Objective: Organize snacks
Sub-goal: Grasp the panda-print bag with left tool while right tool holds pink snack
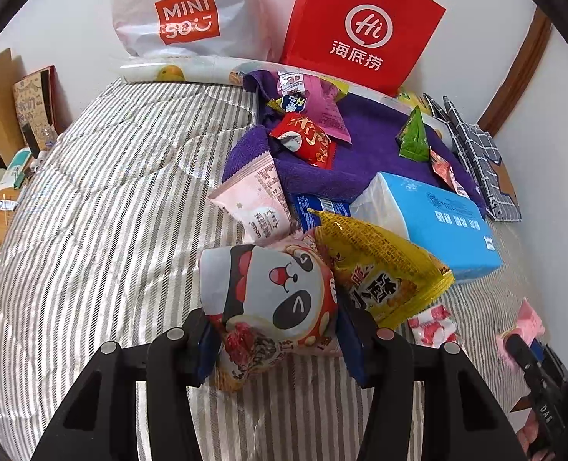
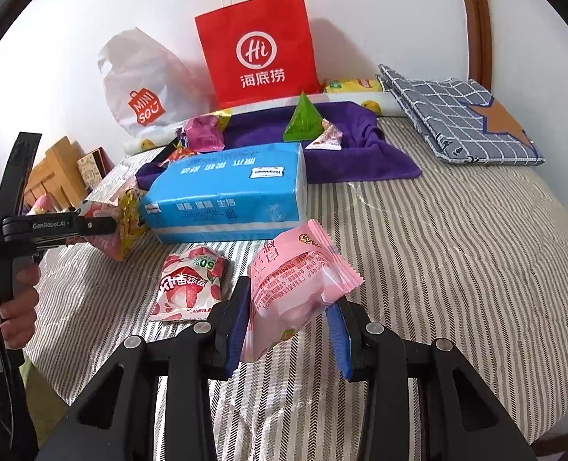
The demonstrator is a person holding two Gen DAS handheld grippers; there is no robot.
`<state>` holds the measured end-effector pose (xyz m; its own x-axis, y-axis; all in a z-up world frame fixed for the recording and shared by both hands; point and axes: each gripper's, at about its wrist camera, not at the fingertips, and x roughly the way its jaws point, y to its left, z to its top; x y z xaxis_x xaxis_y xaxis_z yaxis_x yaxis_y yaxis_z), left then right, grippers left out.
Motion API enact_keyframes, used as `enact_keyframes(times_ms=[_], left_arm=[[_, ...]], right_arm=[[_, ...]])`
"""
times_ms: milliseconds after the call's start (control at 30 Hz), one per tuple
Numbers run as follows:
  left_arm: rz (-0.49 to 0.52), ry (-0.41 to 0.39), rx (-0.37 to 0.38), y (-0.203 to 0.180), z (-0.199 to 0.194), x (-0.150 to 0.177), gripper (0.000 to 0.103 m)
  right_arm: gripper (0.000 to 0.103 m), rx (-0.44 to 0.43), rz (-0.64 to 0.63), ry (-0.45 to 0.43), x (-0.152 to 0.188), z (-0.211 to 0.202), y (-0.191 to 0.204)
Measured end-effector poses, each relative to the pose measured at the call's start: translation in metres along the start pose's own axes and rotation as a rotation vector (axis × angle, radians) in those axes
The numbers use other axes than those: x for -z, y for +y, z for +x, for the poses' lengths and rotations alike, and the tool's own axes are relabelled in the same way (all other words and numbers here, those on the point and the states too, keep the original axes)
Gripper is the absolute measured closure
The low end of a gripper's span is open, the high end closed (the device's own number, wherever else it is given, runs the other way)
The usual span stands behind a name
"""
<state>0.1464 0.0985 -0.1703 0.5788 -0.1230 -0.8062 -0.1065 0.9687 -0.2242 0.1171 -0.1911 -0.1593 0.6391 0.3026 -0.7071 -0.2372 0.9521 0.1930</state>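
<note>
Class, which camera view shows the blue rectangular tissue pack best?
The right wrist view: the blue rectangular tissue pack lies central, its top and front unobstructed. In the left wrist view a yellow crinkly snack bag overlaps its near corner.

Left wrist view: close above striped bed [image 1: 103, 199], angled down toward the wall | Right wrist view: same downward tilt, from farther right, close over bed | Shared: red paper bag [image 1: 360, 27], white plastic bag [image 1: 184, 7], blue tissue pack [image 1: 437, 219], purple towel [image 1: 364, 153] | Cross-view: left gripper [image 2: 103, 226] appears at right view's left edge.
</note>
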Motion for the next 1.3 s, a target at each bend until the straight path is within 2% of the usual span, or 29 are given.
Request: enact_keyframes(times_ms=[500,833,1300], left_arm=[[-0.02,-0.043,0.003,0.002,-0.039,0.024,0.053],[0.012,-0.062,0.084,-0.023,-0.055,0.027,0.053],[0.068,-0.082,0.126,-0.06,-0.061,0.018,0.053]], right_arm=[[0.065,-0.02,0.025,-0.047,0.007,-0.031,0.003],[0.065,-0.016,0.005,-0.083,0.005,-0.05,0.009],[0.065,0.008,-0.04,-0.109,-0.011,-0.057,0.013]])
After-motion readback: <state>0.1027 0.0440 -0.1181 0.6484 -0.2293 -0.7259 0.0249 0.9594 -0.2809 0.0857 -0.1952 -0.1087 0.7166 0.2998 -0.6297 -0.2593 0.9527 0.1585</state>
